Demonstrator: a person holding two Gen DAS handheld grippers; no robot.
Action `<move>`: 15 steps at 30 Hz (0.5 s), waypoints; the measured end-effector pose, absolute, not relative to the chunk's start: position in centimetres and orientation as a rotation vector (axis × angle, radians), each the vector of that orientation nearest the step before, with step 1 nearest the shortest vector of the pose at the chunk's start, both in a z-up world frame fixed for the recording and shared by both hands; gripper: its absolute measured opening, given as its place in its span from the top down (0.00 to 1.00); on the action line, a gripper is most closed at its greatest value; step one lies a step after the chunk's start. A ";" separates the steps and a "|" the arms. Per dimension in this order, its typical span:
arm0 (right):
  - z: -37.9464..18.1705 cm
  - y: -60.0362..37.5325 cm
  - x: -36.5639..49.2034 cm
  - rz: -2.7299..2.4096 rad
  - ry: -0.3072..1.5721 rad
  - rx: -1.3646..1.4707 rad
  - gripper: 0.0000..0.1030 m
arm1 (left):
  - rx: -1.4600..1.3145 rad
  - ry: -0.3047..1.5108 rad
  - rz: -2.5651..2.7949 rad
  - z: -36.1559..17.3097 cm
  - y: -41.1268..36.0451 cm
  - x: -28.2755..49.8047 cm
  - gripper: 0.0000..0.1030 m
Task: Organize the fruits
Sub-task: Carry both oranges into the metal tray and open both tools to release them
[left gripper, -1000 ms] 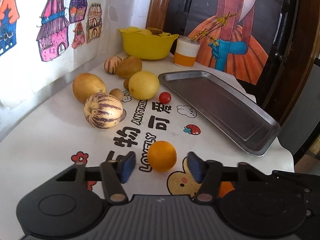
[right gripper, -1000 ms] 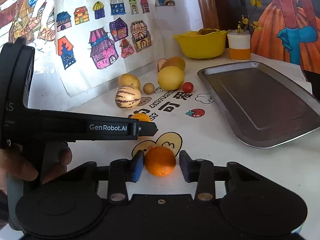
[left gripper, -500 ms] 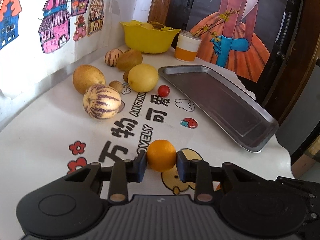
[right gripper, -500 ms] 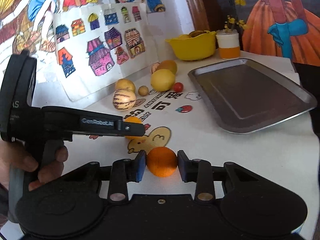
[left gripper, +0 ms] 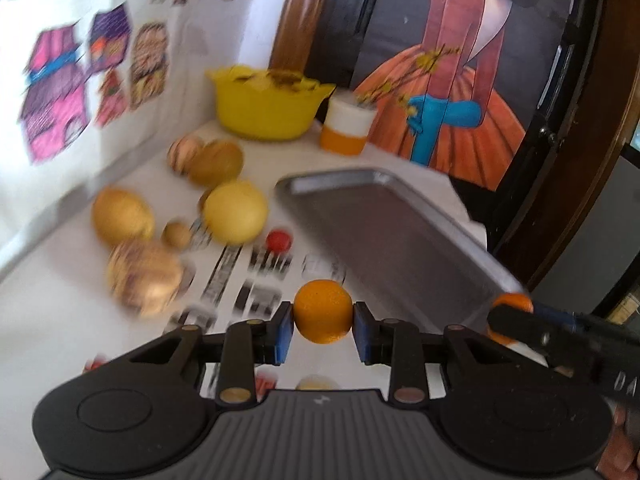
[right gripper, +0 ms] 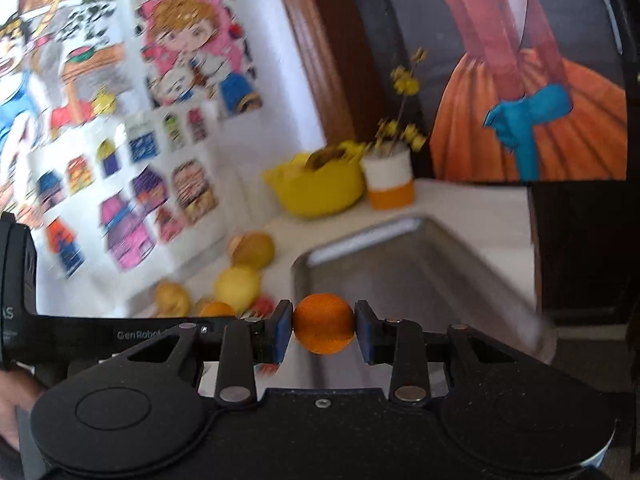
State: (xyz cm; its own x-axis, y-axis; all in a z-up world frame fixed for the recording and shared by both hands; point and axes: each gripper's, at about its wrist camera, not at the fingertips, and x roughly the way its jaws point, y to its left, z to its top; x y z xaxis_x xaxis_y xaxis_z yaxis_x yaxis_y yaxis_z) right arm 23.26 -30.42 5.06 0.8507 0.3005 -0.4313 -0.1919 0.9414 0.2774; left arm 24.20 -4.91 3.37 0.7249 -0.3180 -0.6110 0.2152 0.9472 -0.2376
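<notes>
Oranges sit clamped in left gripper [left gripper: 323,326] and right gripper [right gripper: 323,330], near the tray [left gripper: 400,240] edge.

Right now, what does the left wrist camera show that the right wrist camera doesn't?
Only the left wrist view shows the striped melon and the printed tablecloth. Only the right wrist view shows the cartoon girl poster. Both show an orange gripped by each gripper, left gripper, right gripper, plus the metal tray and yellow bowl.
</notes>
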 end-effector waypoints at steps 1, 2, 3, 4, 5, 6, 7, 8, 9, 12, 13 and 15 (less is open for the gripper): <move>5.0 -30.8 24.1 0.256 0.487 0.230 0.65 | -0.158 0.694 -0.296 3.6 -5.3 25.0 0.66; 4.8 -31.1 25.0 0.252 0.489 0.230 0.65 | -0.163 0.689 -0.297 3.9 -5.6 25.8 0.66; 4.6 -31.3 25.7 0.248 0.493 0.228 0.65 | -0.169 0.686 -0.296 4.1 -6.0 26.9 0.66; 4.3 -31.5 26.4 0.247 0.498 0.221 0.65 | -0.174 0.685 -0.294 4.1 -6.1 27.7 0.66; 4.1 -31.5 26.9 0.247 0.504 0.214 0.65 | -0.179 0.683 -0.293 4.2 -6.4 28.9 0.66; 3.7 -31.5 27.5 0.248 0.512 0.207 0.65 | -0.177 0.681 -0.291 4.1 -6.6 29.7 0.66; 3.4 -31.6 28.0 0.249 0.521 0.200 0.65 | -0.172 0.679 -0.290 4.0 -6.8 30.6 0.66; 3.0 -31.7 28.6 0.250 0.531 0.192 0.65 | -0.163 0.678 -0.289 3.9 -7.1 31.4 0.66; 2.7 -31.6 29.1 0.250 0.540 0.183 0.65 | -0.155 0.678 -0.288 3.7 -7.4 32.3 0.66; 1.9 -31.0 30.3 0.258 0.559 0.157 0.65 | -0.149 0.688 -0.294 3.1 -8.2 34.4 0.66; 1.7 -30.9 30.6 0.263 0.566 0.151 0.65 | -0.149 0.692 -0.293 2.8 -8.5 35.0 0.66; 1.2 -30.5 31.1 0.277 0.582 0.140 0.65 | -0.152 0.701 -0.289 2.3 -8.8 36.1 0.66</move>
